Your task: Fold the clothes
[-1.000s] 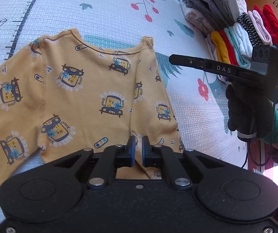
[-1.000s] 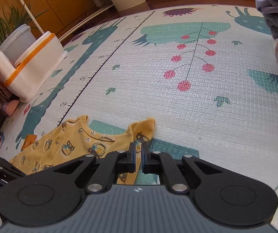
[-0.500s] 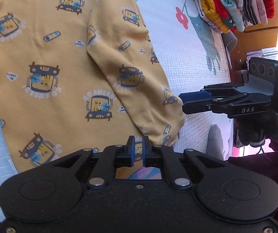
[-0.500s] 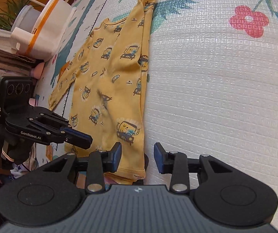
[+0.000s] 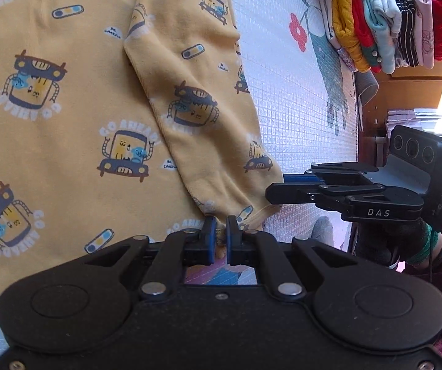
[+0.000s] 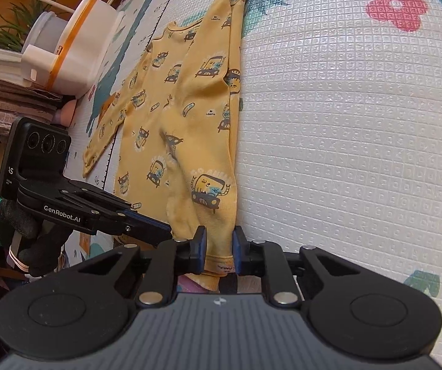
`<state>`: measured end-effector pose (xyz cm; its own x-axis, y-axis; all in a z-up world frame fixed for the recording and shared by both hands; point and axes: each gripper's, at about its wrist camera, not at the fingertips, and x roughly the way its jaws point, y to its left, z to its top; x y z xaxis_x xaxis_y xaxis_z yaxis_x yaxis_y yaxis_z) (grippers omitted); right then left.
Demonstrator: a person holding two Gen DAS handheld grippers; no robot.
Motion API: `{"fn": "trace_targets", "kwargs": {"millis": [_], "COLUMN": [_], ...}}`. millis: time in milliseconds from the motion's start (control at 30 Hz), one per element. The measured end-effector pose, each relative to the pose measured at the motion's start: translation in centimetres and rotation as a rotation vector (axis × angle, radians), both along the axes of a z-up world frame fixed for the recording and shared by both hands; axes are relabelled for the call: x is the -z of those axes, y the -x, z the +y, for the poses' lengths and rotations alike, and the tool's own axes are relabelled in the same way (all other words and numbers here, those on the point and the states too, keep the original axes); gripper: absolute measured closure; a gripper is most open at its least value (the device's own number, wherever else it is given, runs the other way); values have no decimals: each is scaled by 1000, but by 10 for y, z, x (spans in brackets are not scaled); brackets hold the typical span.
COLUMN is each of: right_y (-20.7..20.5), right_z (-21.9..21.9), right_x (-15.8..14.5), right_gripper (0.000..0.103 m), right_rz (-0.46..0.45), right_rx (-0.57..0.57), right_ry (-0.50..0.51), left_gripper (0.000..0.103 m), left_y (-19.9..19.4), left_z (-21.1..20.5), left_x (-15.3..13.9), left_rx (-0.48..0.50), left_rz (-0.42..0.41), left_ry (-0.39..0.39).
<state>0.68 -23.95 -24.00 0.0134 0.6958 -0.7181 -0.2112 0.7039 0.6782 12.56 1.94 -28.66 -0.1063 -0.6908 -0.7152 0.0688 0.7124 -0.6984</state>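
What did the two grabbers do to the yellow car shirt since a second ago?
Both grabbers came down from the collar end to the bottom hem of the yellow shirt. The right gripper opened and now straddles the hem's corner, narrowing. The left gripper stayed nearly shut, fabric between its fingers. The shirt still lies flat on the play mat, one sleeve folded in.

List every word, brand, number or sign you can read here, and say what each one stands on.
"DAS": side of the right gripper, left wrist view.
"GenRobot.AI": side of the left gripper, right wrist view.
"GO AHEAD": arched over the cars printed on the yellow shirt.
"BE CAREFUL": small bubbles on the shirt, barely legible.
Ruler numerals on the play mat: too small to read.
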Motion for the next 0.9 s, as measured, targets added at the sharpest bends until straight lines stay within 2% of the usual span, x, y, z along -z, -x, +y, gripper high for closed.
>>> {"fn": "trace_targets", "kwargs": {"millis": [167, 300, 400, 600, 767, 900], "right_y": [-1, 1, 2, 4, 6, 4], "right_z": [-3, -5, -2, 2, 4, 4], "right_x": [-11, -12, -6, 11, 15, 7], "right_gripper": [93, 93, 93, 93, 93, 92], "right_rz": [-17, 58, 104, 153, 152, 116], "right_rx": [17, 43, 51, 69, 58, 35], "right_ry": [-30, -123, -138, -98, -67, -45], "left_gripper": [102, 102, 102, 102, 102, 99], "left_y": [2, -1, 0, 7, 13, 12], "left_z": [4, 16, 24, 21, 16, 12], "left_x": [-18, -38, -47, -27, -12, -1], "left_rx": [15, -3, -6, 22, 46, 107], "left_rz": [-45, -71, -93, -64, -44, 36], "left_ry": [16, 48, 52, -32, -73, -118]}}
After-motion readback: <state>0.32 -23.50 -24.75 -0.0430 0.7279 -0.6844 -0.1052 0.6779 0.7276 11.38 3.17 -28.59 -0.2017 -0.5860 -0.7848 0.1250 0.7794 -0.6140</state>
